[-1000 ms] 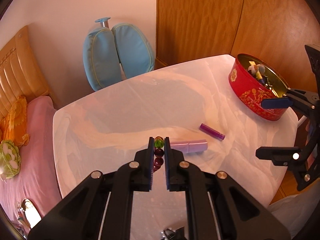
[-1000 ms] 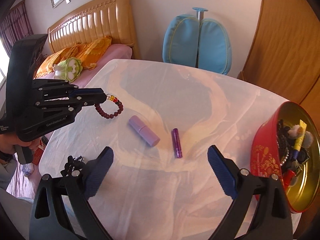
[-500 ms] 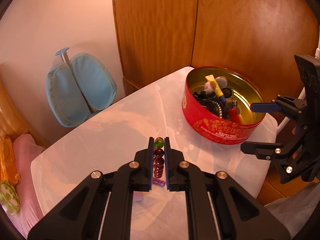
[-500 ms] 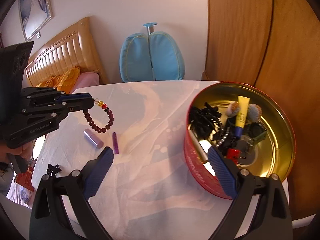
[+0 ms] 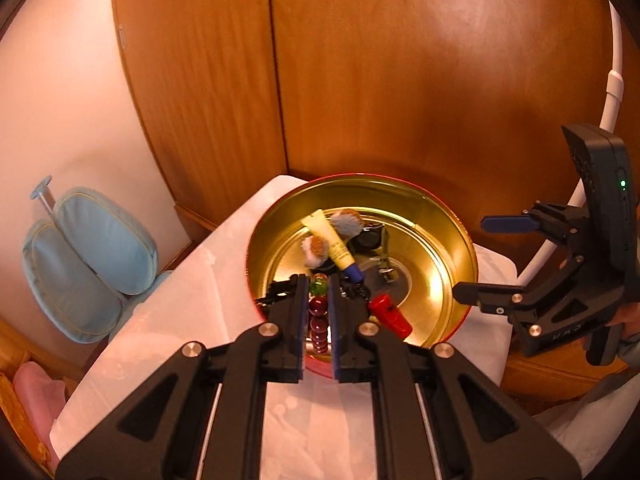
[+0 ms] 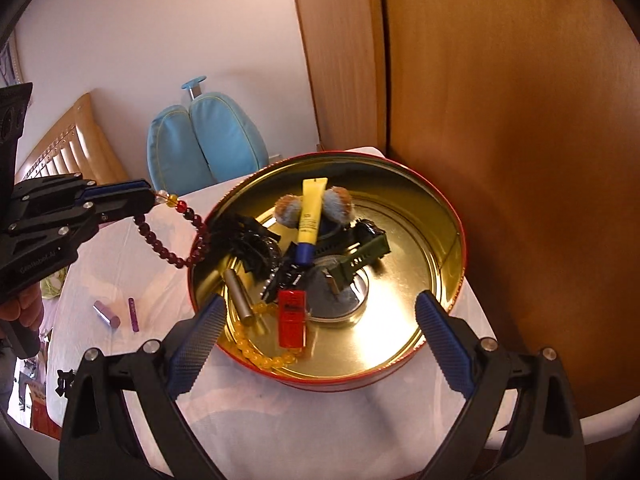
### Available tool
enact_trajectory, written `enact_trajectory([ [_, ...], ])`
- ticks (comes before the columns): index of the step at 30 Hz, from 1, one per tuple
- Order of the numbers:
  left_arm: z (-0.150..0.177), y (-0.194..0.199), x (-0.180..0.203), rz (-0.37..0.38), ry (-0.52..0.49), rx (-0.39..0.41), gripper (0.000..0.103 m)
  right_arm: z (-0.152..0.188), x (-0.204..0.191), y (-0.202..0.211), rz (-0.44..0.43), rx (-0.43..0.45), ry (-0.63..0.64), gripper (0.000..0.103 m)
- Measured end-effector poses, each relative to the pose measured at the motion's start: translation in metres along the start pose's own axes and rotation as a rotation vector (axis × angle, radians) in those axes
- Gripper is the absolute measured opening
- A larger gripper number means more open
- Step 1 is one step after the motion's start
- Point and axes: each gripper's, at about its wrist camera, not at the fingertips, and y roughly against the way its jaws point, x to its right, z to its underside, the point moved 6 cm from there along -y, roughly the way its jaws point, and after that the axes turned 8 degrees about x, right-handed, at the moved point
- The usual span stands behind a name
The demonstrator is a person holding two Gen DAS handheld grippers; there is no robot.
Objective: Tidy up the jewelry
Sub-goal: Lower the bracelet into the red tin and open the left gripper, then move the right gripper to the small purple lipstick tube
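My left gripper (image 5: 319,286) is shut on a dark red bead bracelet (image 5: 318,322) with a green and a yellow bead. In the right wrist view the left gripper (image 6: 150,200) holds the bracelet (image 6: 172,254) hanging over the near left rim of the red round tin (image 6: 458,216). The tin (image 5: 448,208) has a gold inside and holds a yellow tube (image 6: 310,210), a red case (image 6: 293,317), yellow beads (image 6: 260,354), black clips and a green clip. My right gripper (image 6: 320,344) is open and empty just in front of the tin; it also shows in the left wrist view (image 5: 472,260).
A lilac lipstick (image 6: 107,314) and a thin purple tube (image 6: 134,314) lie on the white tablecloth (image 6: 120,276) left of the tin. Wooden wardrobe doors (image 5: 400,80) stand close behind the table. A blue chair (image 6: 208,144) and a bed headboard (image 6: 68,148) are at the left.
My left gripper has carried the bracelet from the table's middle to the tin's rim. My right gripper has moved up to the tin and stayed open.
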Motion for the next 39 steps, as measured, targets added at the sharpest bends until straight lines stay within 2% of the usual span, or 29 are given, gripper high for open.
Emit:
enact_trajectory([
  [5,0.015,-0.047,0.028,0.078,-0.002,-0.095,0.010,0.007,0.017,-0.002,0.012,-0.017,-0.018,0.096],
  [10,0.038,-0.075,0.036,0.095,0.031,-0.203,0.010,0.013,0.025,-0.001,0.021,-0.030,-0.010,0.096],
  [12,0.041,-0.077,0.036,0.085,0.033,-0.219,0.010,0.013,0.027,0.000,0.022,-0.030,-0.015,0.096],
  [15,0.037,-0.072,0.035,0.067,0.027,-0.195,0.011,0.013,0.028,0.001,0.022,-0.029,-0.014,0.096],
  [17,0.034,-0.067,0.033,0.039,0.018,-0.181,0.025,0.013,0.026,-0.001,0.019,-0.030,-0.012,0.096],
  [18,0.032,-0.065,0.031,0.022,0.012,-0.169,0.045,0.012,0.024,-0.001,0.016,-0.030,-0.010,0.096],
  [19,0.030,-0.060,0.030,0.008,0.010,-0.152,0.057,0.012,0.021,-0.001,0.011,-0.030,-0.005,0.096],
  [22,0.028,-0.051,0.023,-0.004,0.033,-0.126,0.059,0.011,0.010,-0.002,-0.007,-0.029,0.018,0.096],
  [27,0.042,-0.034,0.006,-0.033,0.076,-0.131,0.080,0.009,-0.016,-0.005,-0.046,-0.031,0.064,0.096],
  [29,0.051,-0.029,-0.002,-0.032,0.099,-0.164,0.082,0.007,-0.029,-0.006,-0.064,-0.032,0.083,0.096],
  [32,0.066,-0.012,-0.016,-0.083,0.112,-0.161,0.088,0.005,-0.051,-0.008,-0.097,-0.032,0.118,0.096],
  [39,0.123,0.042,-0.069,-0.186,0.320,-0.161,0.095,0.008,-0.113,-0.015,-0.209,-0.050,0.227,0.096],
])
